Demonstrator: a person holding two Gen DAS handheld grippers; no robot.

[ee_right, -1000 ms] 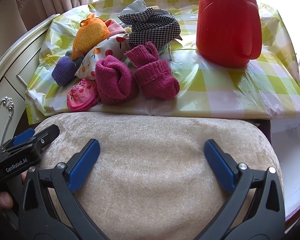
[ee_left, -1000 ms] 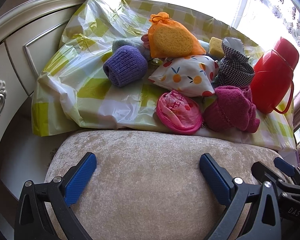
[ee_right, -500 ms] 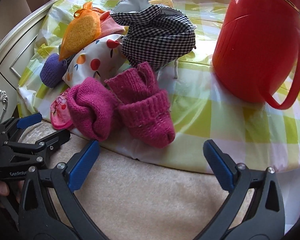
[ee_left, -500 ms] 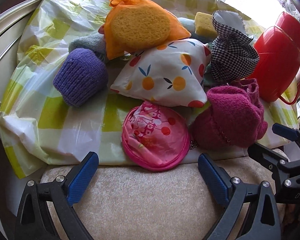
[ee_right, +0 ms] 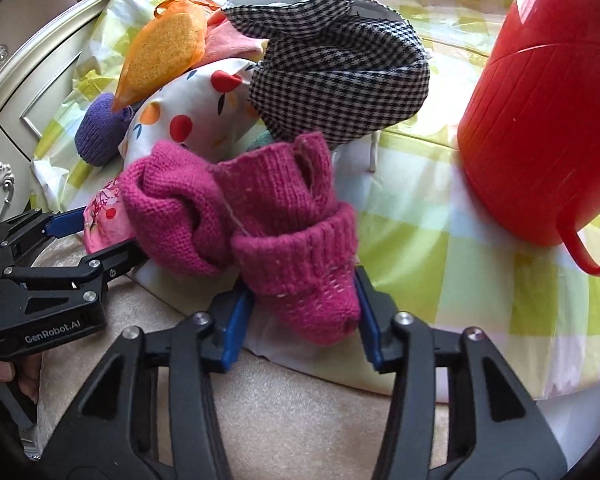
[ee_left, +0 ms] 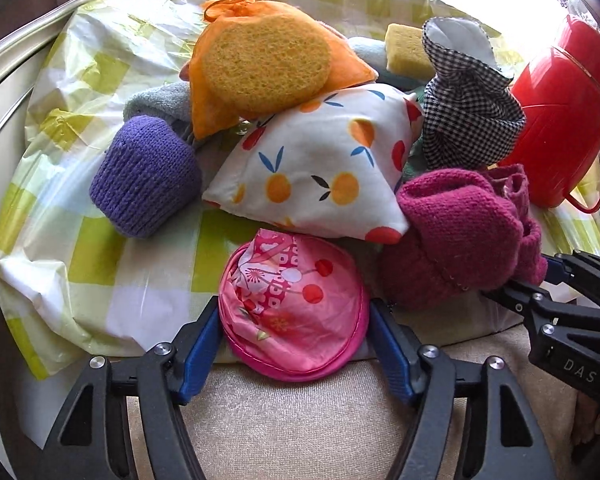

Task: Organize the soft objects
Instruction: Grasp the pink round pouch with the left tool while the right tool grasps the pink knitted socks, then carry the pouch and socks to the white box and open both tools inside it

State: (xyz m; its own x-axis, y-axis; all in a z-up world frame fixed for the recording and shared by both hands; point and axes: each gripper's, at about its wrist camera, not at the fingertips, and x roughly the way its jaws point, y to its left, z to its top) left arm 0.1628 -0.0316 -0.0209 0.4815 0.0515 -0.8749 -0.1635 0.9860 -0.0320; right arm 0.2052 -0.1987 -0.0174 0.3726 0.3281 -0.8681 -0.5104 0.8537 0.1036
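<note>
Two grippers work at the near edge of a heap of soft things on a green-and-white checked cover, above a beige plush cushion.

Far left in the heap sits a purple knitted piece, with a grey-green cloth just behind it. Next comes an orange mesh bag holding a yellow sponge, resting on a white pouch printed with oranges and cherries.

Near the front edge lies a round pink pouch. The left gripper has it between its blue pads, one pad at each side of the pouch, and its jaws are closing; the pads look to be touching the rim.

Further right, a black-and-white checked bag stands behind a bundle of magenta knitted socks, with a loose yellow sponge at the far side. The right gripper is closing too, with the toe of the nearest magenta sock between its pads; the right pad touches the knit, and I cannot tell whether the left one presses yet.

Far right stands a red plastic jug, apart from the heap.
</note>
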